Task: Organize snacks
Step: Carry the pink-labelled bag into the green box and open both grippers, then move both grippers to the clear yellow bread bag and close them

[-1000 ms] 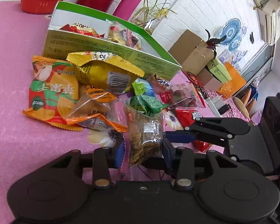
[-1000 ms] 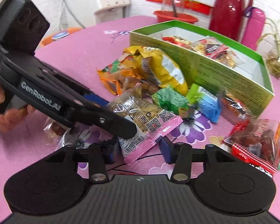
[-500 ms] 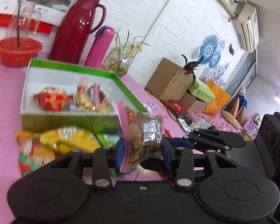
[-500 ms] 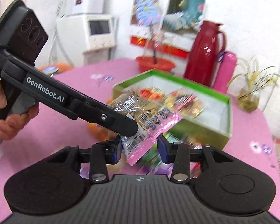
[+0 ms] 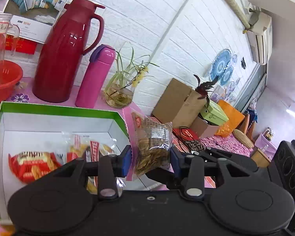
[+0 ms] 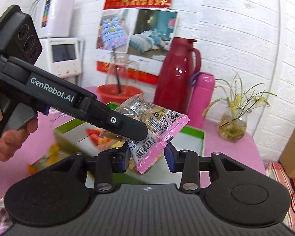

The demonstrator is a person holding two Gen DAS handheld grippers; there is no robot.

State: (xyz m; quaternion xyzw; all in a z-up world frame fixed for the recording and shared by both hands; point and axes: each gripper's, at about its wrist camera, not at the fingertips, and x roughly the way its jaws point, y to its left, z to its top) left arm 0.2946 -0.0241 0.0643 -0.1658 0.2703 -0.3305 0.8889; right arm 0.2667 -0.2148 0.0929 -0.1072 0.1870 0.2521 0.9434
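A soft, light, crinkly pink-edged snack packet (image 6: 155, 129), best taken by its flat sealed edge, hangs above the green box (image 5: 57, 112). The left gripper (image 6: 139, 132) is clamped on the packet; the right gripper (image 6: 145, 159) is closing around its lower corner, though contact is unclear. Inside the box lie a red packet (image 5: 32, 165) and a clear packet (image 5: 88, 147). Beyond the box stands a red jug (image 5: 66, 53).

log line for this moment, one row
left gripper: shut on seed packet | right gripper: closing, packet between jaws | green box: below
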